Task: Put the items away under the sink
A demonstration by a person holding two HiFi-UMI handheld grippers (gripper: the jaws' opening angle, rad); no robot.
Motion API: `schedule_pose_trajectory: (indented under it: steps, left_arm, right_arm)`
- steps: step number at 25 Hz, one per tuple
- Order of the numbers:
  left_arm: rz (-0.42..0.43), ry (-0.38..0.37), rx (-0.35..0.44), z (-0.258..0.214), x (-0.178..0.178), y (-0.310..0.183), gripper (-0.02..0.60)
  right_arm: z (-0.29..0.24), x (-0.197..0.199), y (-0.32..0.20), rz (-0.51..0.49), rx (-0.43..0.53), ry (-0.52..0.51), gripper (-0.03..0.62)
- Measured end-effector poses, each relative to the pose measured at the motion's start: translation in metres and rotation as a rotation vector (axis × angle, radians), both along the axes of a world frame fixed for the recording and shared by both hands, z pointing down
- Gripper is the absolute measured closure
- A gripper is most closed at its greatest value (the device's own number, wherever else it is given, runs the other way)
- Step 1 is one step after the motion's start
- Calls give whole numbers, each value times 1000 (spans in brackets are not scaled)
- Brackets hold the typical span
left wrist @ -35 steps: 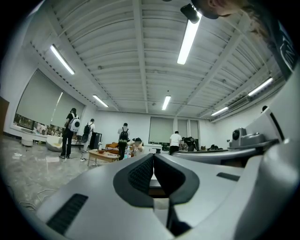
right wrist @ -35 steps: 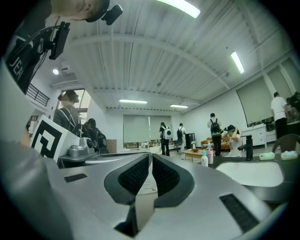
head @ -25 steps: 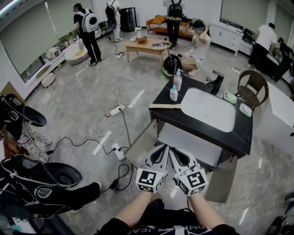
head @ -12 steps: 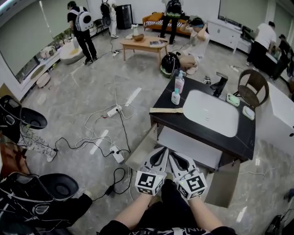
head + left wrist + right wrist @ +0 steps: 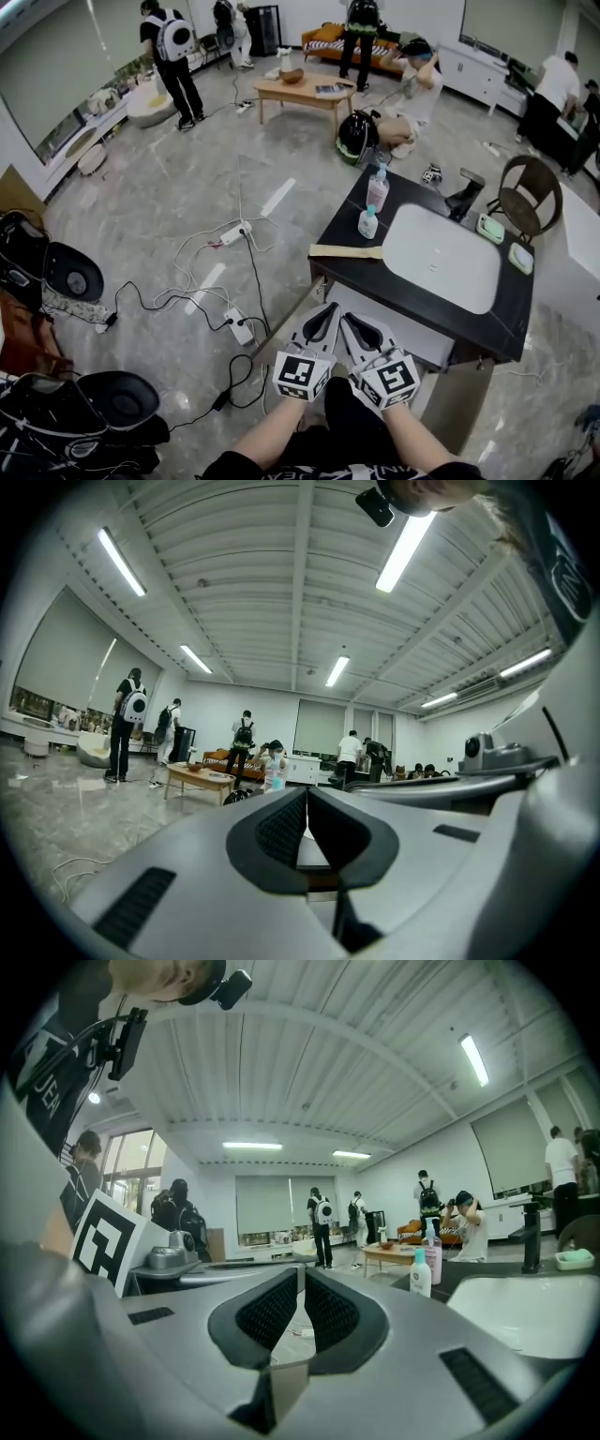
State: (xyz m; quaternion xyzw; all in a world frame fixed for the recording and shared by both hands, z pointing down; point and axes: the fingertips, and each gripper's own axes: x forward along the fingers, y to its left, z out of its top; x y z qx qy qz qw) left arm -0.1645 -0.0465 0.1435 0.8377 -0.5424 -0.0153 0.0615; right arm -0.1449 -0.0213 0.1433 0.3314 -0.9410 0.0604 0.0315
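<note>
Nearest the camera on my head, my two forearms reach forward side by side, each hand holding a grey gripper topped by a cube of square markers. The left gripper (image 5: 329,311) points level with its jaws pressed together and nothing between them. The right gripper (image 5: 351,322), just beside it, has its jaws drawn almost together, leaving only a thin sliver at the tips, and it too carries nothing. Both tips sit in front of the cabinet (image 5: 394,330) under the sink, where a tan door (image 5: 289,322) on the left and another door (image 5: 454,401) on the right stand open toward me. Above the cabinet is a black countertop (image 5: 502,319) holding a white basin (image 5: 441,258). On the counter's left end, well apart from both grippers, lie the items: a flat wooden strip (image 5: 347,251) at the near edge, then a small white bottle (image 5: 368,223) with a teal cap, and behind it a pink pump bottle (image 5: 378,187). Two pale green soap dishes (image 5: 490,228) rest right of the basin, beside a black faucet (image 5: 466,195). White power strips (image 5: 234,232) and tangled cables lie on the marble floor to the left. Farther off stand a brown chair (image 5: 530,192) and a wooden coffee table (image 5: 300,92), with several people beyond.
</note>
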Motion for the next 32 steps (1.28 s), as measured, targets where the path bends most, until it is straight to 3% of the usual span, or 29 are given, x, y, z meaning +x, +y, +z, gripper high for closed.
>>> schedule_pose_trajectory:
  steps: [14, 32]
  left_arm:
    - [-12, 21, -73, 34, -3, -79, 572]
    - [-50, 19, -164, 82, -4, -129, 572]
  right_arm:
    - [32, -3, -82, -15, -70, 19, 551]
    - [78, -4, -133, -59, -155, 65, 551]
